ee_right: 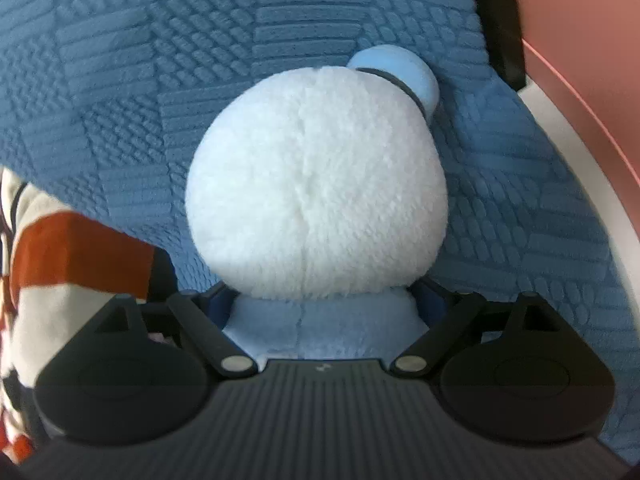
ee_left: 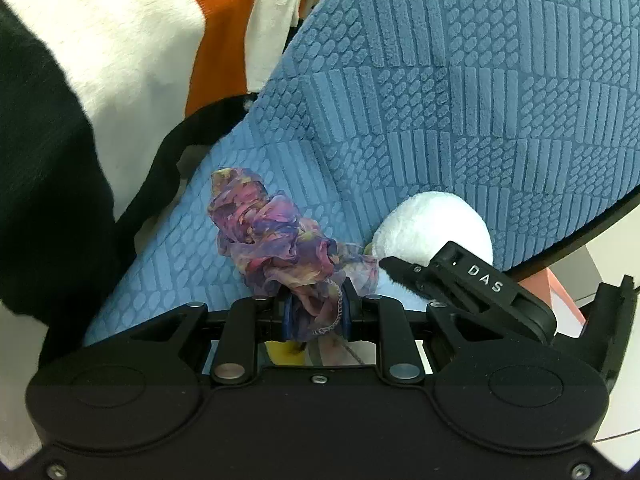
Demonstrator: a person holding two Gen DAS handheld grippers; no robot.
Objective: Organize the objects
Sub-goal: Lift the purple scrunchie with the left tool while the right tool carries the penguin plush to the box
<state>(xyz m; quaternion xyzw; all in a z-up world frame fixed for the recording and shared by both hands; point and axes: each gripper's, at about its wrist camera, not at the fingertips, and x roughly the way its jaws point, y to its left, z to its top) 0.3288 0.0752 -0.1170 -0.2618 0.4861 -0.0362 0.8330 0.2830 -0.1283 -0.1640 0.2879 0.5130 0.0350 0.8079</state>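
Left tongs (ee_left: 315,312): level and pointing forward over the blue cushion (ee_left: 460,92), its two blue-padded fingers (ee_left: 287,316) drawn close and clamped on the trailing end of a scrunchie (ee_left: 276,240). The scrunchie is sheer, crinkled fabric in purple, pink and yellow, bunched into ruffles; its free part lies on the cushion just ahead of the fingers, with loose threads hanging at the grip.

Right tongs (ee_right: 322,300): held level, facing the cushion, fingers set wide and pressed against the pale-blue lower body of a plush toy (ee_right: 316,184). The toy has a round white fleecy head with a centre seam and a small light-blue cap ringed by a dark band; the head rests against the cushion. In the left wrist view the toy (ee_left: 432,228) lies just right of the scrunchie, the right device's black finger touching it.

Cushion: soft blue velour embossed with alternating blocks of bars and ovals, edged in black piping. Left of it lies a striped garment (ee_left: 160,40) in white, orange and black; right of it stands a pink panel (ee_right: 580,60).
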